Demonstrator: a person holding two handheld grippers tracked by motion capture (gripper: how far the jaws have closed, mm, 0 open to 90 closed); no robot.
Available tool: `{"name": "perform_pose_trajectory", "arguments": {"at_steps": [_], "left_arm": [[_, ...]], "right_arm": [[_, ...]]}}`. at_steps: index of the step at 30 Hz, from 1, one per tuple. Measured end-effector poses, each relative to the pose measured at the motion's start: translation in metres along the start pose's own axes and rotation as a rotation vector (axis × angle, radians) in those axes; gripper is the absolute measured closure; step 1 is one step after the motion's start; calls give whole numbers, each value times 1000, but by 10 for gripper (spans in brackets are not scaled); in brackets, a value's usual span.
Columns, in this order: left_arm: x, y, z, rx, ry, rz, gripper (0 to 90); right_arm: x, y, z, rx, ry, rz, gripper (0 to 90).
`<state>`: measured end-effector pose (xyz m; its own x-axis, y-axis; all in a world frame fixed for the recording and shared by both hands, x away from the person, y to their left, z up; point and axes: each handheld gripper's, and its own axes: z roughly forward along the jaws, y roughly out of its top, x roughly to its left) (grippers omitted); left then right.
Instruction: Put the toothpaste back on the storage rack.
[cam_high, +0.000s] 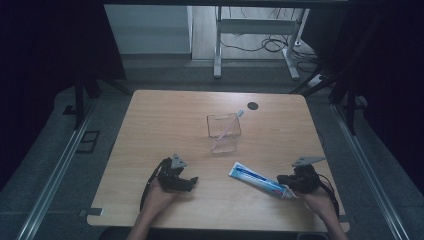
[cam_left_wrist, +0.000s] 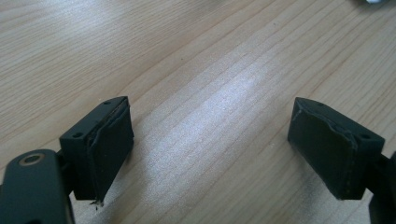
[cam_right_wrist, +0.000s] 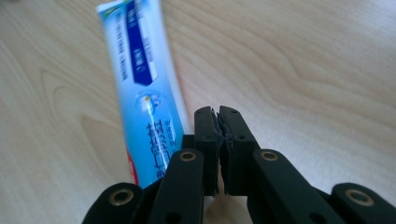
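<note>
A blue and white toothpaste tube (cam_high: 256, 179) lies flat on the wooden table (cam_high: 160, 120), front right of centre. In the right gripper view the tube (cam_right_wrist: 144, 93) runs along the left side of my right gripper (cam_right_wrist: 218, 114), whose jaws are shut together with nothing between them. From above, the right gripper (cam_high: 281, 179) sits at the tube's cap end. My left gripper (cam_high: 192, 181) rests at the front left, open; in its own view the left gripper (cam_left_wrist: 210, 116) has only bare wood between its jaws. A clear cup (cam_high: 224, 133) at mid-table holds a toothbrush (cam_high: 233, 122).
A small black round grommet (cam_high: 253, 105) sits in the tabletop behind the cup. Grey floor with metal rails (cam_high: 60, 165) flanks the table on both sides. A white desk frame (cam_high: 218, 45) and cables stand beyond the far edge.
</note>
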<state>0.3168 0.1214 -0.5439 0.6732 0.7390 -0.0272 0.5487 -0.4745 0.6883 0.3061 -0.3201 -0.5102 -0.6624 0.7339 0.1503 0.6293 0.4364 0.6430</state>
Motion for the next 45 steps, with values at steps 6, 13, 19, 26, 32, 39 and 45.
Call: {"name": "perform_pose_trajectory", "arguments": {"at_steps": [6,13,19,26,32,39,45], "left_arm": [[0,0,0,0,3,-2,142],[0,0,0,-1,5,-5,142],[-1,0,0,-3,6,-8,142],[-1,-1,0,-1,8,-9,142],[-1,-1,0,-1,8,-9,142],[-1,-1,-1,-1,8,-7,142],[-1,-1,0,-1,8,-9,142]], "right_arm": [[12,-12,-7,-9,5,-6,850],[25,-24,-11,-12,18,-10,834],[26,-23,-13,3,-3,-13,764],[29,-10,-21,22,-31,-30,606],[33,3,-22,45,-24,-24,541],[39,20,-12,79,-11,-28,494],[44,29,0,117,-1,-35,462]]}}
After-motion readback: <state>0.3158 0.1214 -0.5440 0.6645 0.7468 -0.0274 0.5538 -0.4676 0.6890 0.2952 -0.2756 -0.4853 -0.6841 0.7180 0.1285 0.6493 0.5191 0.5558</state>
